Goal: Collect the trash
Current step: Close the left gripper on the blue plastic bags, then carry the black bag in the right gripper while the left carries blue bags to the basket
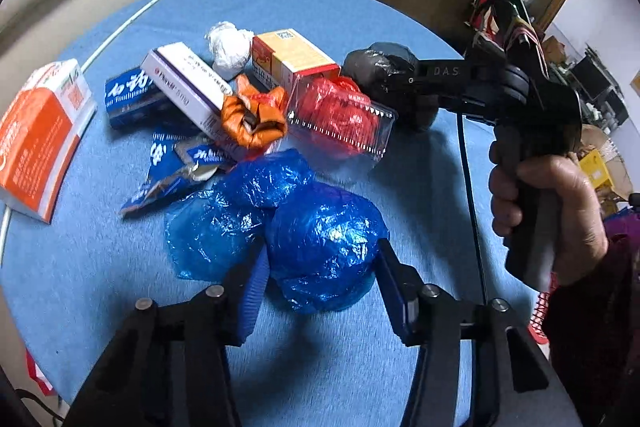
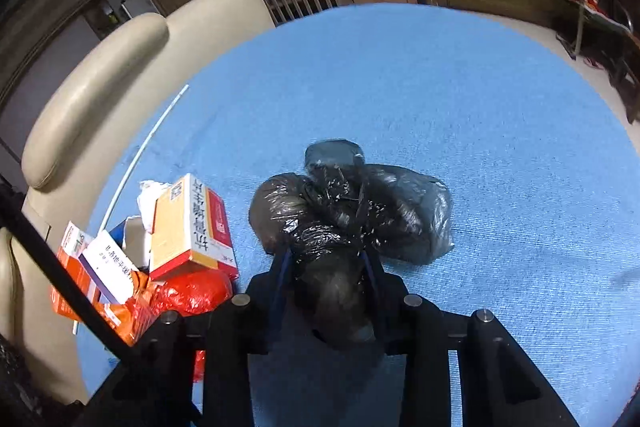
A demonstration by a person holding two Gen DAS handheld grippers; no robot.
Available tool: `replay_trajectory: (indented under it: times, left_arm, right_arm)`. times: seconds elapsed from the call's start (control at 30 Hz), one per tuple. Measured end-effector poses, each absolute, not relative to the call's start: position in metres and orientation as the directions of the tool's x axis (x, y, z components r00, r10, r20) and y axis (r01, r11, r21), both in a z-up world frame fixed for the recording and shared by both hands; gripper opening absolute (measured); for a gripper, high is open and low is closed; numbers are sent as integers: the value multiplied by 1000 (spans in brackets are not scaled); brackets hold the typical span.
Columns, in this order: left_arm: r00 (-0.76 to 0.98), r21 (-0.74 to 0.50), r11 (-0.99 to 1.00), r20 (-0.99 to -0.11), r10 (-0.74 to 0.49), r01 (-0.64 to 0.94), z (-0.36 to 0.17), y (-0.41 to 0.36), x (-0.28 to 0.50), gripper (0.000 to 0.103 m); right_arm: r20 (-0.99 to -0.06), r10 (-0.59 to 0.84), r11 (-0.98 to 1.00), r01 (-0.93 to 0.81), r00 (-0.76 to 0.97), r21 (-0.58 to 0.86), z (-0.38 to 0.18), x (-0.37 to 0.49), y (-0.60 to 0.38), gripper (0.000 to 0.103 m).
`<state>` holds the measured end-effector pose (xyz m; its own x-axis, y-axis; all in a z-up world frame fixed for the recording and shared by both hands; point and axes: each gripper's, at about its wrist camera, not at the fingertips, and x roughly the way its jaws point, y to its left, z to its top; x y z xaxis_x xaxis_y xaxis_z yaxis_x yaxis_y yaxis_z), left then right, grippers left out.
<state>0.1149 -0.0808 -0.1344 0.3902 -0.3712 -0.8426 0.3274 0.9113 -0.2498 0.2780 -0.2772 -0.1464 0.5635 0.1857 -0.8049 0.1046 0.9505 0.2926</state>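
Left gripper (image 1: 320, 267) straddles the near blue bag (image 1: 324, 239), jaws apart; right gripper (image 2: 326, 259) clamps the black bag (image 2: 348, 203) on the desk (image 2: 480, 107)

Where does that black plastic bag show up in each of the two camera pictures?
Left wrist view: the black bag lies upper right of centre, behind the red bag, with the right gripper closed on it.
Right wrist view: the black bag sits at centre, just ahead of the fingers that pinch its near end.
Shared landmark: the yellow-and-red box, left of the bag in both.
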Motion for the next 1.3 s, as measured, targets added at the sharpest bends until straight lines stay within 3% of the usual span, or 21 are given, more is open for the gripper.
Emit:
replay_trajectory:
  times: [0.07,0.4,0.8,1.3]
  left_arm:
    - [386,-259,908,-841,-380,329,-135,-76,111,51]
    - [418,-310,885,-794,-441,347,-114,-40,69,50]
    - [563,-204,896,-717,-412,395,-73,-15,21,50]
    - [518,-78,780,-706,-482,620,-67,-102,-42,50]
  right_arm:
    - [-799,187,948,107,572,298,-145,269,-278,28]
    - [-722,299,887,96,624,451,-126,178,-298,27]
    - [-612,387,824,39,690,565,-100,56,-289,27]
    - [-560,264,834,105,785,541,-77,-19,-320,27]
